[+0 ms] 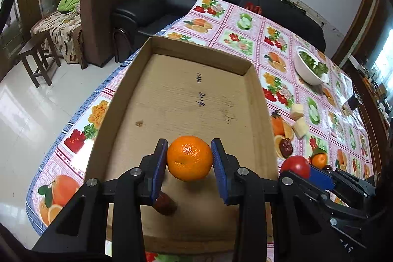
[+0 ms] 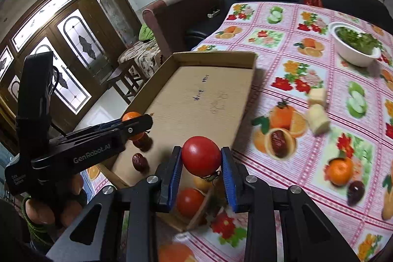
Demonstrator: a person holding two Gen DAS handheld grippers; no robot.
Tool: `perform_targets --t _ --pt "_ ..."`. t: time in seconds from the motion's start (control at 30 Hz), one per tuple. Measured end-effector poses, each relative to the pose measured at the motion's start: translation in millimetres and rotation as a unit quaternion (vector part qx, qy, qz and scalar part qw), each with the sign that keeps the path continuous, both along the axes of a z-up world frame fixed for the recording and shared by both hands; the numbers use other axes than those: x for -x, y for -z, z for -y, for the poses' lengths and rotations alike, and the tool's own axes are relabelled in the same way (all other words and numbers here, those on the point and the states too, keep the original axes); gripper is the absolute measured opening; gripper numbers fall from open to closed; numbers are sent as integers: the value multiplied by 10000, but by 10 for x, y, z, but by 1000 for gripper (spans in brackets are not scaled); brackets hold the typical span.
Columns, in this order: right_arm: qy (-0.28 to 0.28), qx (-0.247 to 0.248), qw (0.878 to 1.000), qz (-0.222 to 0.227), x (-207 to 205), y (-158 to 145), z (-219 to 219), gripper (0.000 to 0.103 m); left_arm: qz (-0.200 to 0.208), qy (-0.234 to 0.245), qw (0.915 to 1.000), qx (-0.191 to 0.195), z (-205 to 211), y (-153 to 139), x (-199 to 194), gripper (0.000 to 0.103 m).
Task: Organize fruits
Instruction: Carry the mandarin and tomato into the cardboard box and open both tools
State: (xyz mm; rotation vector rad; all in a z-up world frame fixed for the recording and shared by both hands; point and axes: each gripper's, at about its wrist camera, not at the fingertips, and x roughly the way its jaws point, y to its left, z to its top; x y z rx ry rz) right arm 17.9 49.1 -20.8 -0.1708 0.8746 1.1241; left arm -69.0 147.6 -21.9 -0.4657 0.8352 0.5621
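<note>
1. Two grippers are at work, each gripping one fruit: the left gripper (image 1: 189, 158) is clamped on an orange (image 1: 189, 158), the right gripper (image 2: 201, 156) on a tomato (image 2: 201, 156).
2. One shallow cardboard box (image 1: 255, 87) sits at the table's (image 1: 245, 23) left edge. Its near right corner is partitioned off and holds a second tomato (image 2: 189, 201) and a yellowish fruit (image 2: 201, 183).
3. Two dark red dates (image 2: 139, 162) lie on the box floor near its front edge; one more is partly hidden behind the left gripper's arm.
4. Loose on the cloth to the right of the box: two pale chunks (image 2: 318, 122) side by side, one date (image 2: 278, 140), one small orange (image 2: 340, 171) and a dark fruit (image 2: 356, 189) touching it.
5. One white bowl (image 2: 353, 57) of greens stands near the table's far right side.
6. The held orange hangs above the box floor near the front, squeezed between the blue pads. The held tomato hangs over the box's near right corner, above the partition, pads pressed on both sides.
7. The left gripper's side reads "GenRobot.AI"; smaller print below it is unreadable. Blue handwriting on the box floor is too faint to read.
</note>
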Motion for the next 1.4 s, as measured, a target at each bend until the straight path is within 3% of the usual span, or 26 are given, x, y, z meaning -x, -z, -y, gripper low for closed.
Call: perform_targets --t 0.37,0.7,0.9,1.0,1.4 --pt "-290 331 9990 -16 41 224 -467 31 -284 -237 9991 198 -264 179 -89 34" --pt "-409 626 9972 34 75 430 -629 34 -556 -207 9982 67 -247 280 -164 34" --pt "-394 532 9978 -70 44 392 -559 36 -506 -255 9983 138 -272 276 -142 35" --pt "-381 426 9984 -51 69 321 -456 37 -425 -285 9986 103 -267 236 -130 46" --pt "-45 -37 10000 -12 48 11 212 41 -323 -238 9991 -141 13 -6 -107 49"
